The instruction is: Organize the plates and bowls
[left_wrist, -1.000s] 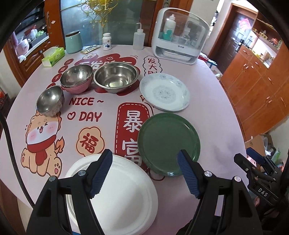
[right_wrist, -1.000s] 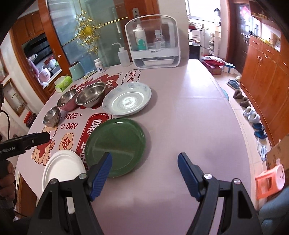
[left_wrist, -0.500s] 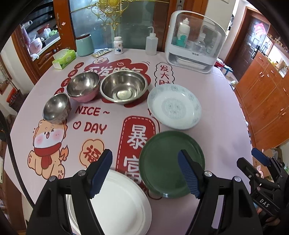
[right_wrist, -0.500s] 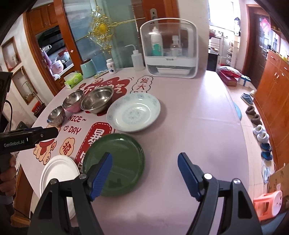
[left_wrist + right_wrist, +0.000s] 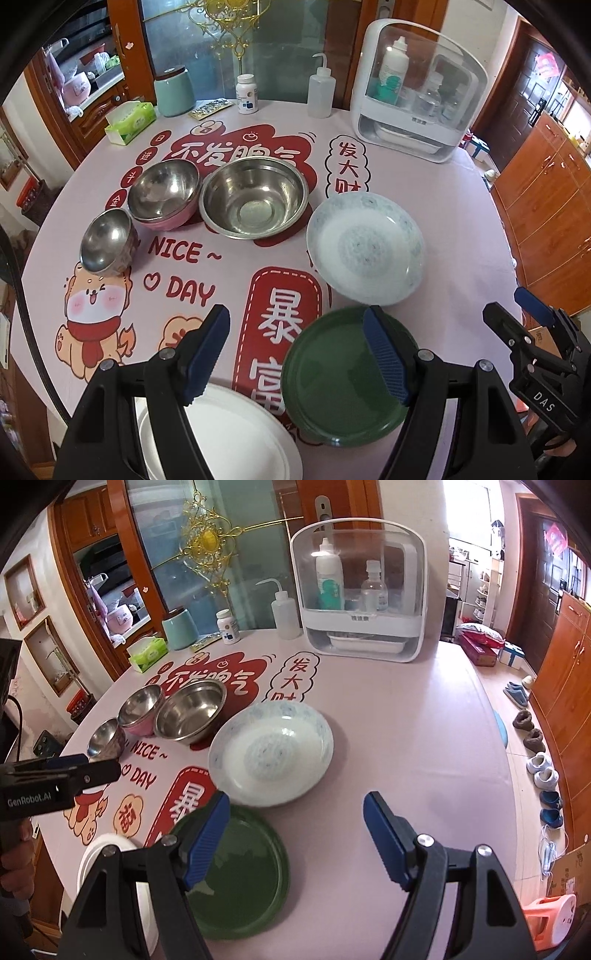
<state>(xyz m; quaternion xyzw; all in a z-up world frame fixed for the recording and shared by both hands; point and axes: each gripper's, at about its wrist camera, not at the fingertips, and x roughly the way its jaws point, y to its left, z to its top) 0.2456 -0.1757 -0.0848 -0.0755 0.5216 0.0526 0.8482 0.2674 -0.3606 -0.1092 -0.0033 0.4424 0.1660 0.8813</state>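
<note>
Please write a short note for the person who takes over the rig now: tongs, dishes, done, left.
Left tongs: open, empty, above the round green plate.
Right tongs: open, empty.
Plates in a row: flat white plate, green plate, blue-patterned white plate.
Bowls behind: small steel bowl, pink-sided steel bowl, large steel bowl.
Done: nothing stacked.
Left: probably stack plates, nest bowls.

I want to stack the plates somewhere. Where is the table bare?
Bare: the wide stretch right of the patterned plate and green plate, below the white cabinet. Crowded: the left, with three steel bowls and the white plate.
</note>
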